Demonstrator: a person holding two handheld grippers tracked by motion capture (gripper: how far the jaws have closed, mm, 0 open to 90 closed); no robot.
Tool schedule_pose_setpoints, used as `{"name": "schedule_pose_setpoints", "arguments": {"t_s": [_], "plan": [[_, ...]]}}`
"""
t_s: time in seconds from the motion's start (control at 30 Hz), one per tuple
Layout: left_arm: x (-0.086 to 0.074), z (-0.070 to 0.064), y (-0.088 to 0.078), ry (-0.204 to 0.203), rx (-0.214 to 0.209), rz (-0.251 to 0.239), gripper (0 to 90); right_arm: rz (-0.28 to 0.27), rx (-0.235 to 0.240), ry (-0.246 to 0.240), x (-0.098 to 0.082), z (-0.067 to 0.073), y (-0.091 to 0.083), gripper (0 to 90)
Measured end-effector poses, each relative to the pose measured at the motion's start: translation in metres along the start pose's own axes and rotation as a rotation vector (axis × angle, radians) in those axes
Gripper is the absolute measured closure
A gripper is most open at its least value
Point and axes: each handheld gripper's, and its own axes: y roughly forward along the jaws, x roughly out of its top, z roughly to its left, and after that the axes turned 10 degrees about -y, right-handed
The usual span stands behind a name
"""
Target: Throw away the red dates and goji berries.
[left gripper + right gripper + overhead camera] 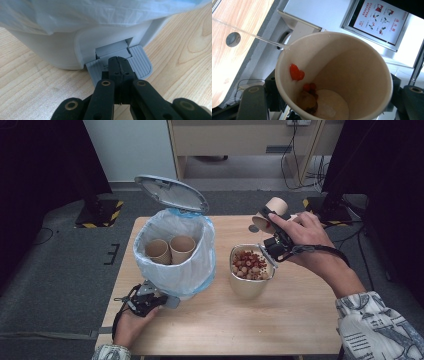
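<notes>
A wooden desk (300,320) carries a white pedal bin (175,250) at left centre, lined with a pale bag (200,265). Its lid (171,193) stands open, tilted to the far side. Two paper cups (170,250) sit upright inside, side by side.

The left gripper (167,301) lies low at the bin's near side. In the left gripper view its jaws are clenched together, empty, tips pressing on the grey ribbed pedal (142,62) at the bin's base.

To the right of the bin stands a beige bowl (247,287) holding red and tan pieces (249,264).

The right gripper (267,222) is raised above the bowl's far right edge, grasping a paper cup (270,212) that is tipped over. In the right gripper view the cup (352,75) sits between the jaws, mouth toward the camera; a few red bits (297,72) cling to its inner wall and more lie near the bottom.
</notes>
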Motion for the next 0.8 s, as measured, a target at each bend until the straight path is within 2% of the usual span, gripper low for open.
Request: {"name": "schedule_pose_setpoints", "arguments": {"t_s": [0.2,0.8], "plan": [[0.0,-0.0001,0.0,0.0,0.0,0.0,90.0,0.003,-0.002,0.006,-0.0006,-0.0001,-0.0014,28.5],[0.0001,-0.0001,0.0,0.0,0.0,0.0,90.0,0.002,-0.01,-0.017,0.0011,-0.0015,-0.0023,28.5]]}}
